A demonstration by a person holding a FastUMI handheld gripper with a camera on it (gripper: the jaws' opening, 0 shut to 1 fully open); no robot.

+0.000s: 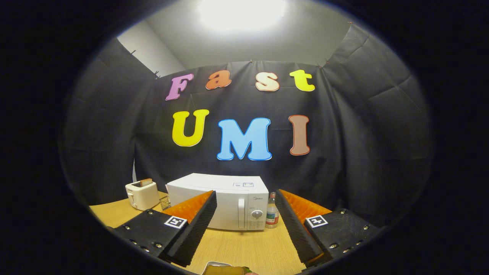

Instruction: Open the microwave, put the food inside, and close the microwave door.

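The gripper (pixel 244 225) has two black wedge-shaped fingers (pixel 196 229) with ribbed inner faces and orange ridged backs. Each finger sits on a black mounting block (pixel 147 229) studded with silver screws. A square black-and-white marker (pixel 175 222) tops each block.

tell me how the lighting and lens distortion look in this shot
Gripper view: a ceiling light blows out to white glare; the microwave and table are evenly lit and sharp; fisheye bends the table edge; the open claw looks oversized.
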